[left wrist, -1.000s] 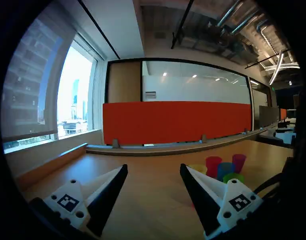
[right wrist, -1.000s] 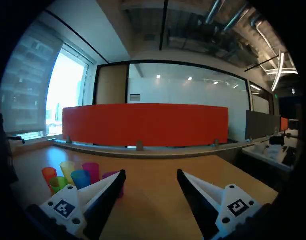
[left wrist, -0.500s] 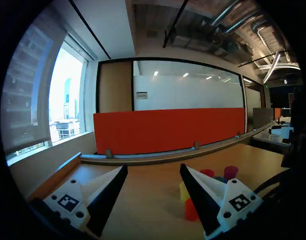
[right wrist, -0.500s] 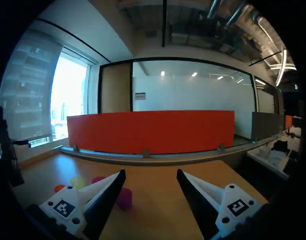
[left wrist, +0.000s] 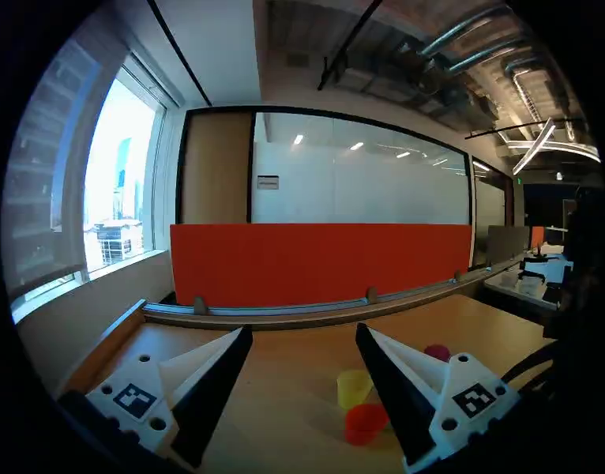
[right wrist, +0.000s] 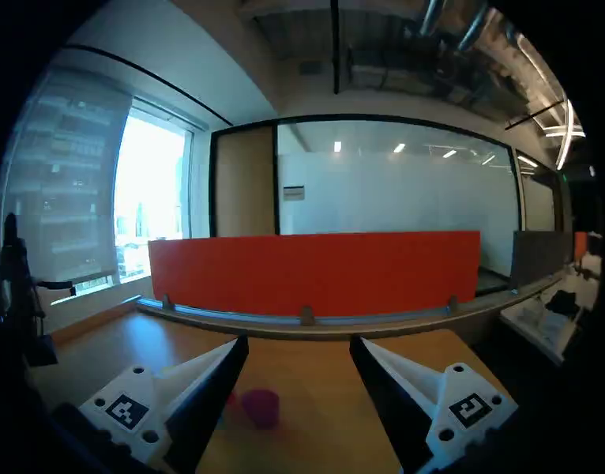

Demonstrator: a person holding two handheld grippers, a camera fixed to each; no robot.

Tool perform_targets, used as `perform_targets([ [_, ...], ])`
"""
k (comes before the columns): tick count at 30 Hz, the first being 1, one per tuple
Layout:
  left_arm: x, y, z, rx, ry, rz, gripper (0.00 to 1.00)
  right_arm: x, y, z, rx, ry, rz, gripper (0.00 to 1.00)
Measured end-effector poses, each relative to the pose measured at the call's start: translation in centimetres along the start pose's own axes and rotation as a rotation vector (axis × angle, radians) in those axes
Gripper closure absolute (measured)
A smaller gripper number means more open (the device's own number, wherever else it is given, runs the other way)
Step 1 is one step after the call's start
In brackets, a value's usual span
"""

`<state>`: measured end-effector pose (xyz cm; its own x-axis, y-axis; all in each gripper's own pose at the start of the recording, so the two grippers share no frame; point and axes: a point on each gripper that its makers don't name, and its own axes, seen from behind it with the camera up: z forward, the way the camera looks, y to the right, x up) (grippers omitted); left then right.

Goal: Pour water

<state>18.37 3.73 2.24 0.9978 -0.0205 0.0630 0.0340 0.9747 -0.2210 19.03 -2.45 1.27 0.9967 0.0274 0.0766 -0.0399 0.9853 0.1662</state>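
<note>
In the left gripper view my left gripper (left wrist: 304,336) is open above the wooden table (left wrist: 294,395), nothing between its fingers. Just inside its right finger stand a yellow cup (left wrist: 353,388) and an orange-red cup (left wrist: 364,423); a magenta cup (left wrist: 437,351) peeks over that finger. In the right gripper view my right gripper (right wrist: 298,347) is open too and holds nothing. A purple cup (right wrist: 262,408) stands on the table low between its fingers, beside the left finger, with a sliver of another cup (right wrist: 230,400) at that finger's edge.
An orange divider panel (left wrist: 318,261) runs along the table's far edge, with a glass wall behind it. Windows line the left side (left wrist: 105,213). More desks with clutter stand at the far right (right wrist: 555,304). A dark stand (right wrist: 18,300) rises at the left edge.
Both cameras have tilted and pulled so the cups slid lower in view. Several cups have dropped behind the fingers; fewer cups show in each view than a second ago.
</note>
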Motion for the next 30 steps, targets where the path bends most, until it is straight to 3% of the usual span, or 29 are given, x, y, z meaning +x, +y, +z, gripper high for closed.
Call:
perform_targets([
  [5, 0.9, 0.8, 0.1, -0.044, -0.002, -0.009, 0.03, 0.5, -0.7, 0.1, 0.032, 0.004, -0.001, 0.00],
  [11, 1.3, 3.0, 0.0, -0.143, 0.004, -0.024, 0.03, 0.8, -1.7, 0.3, 0.101, 0.001, -0.003, 0.01],
  [23, 1.8, 7.1, -0.8, -0.349, 0.007, -0.019, 0.03, 1.4, -5.8, -0.2, 0.336, -0.022, -0.051, 0.01],
  [30, 2.9, 9.0, -1.7, -0.444, 0.022, -0.039, 0.03, 2.1, -7.6, -0.4, 0.429, -0.023, -0.052, 0.00],
])
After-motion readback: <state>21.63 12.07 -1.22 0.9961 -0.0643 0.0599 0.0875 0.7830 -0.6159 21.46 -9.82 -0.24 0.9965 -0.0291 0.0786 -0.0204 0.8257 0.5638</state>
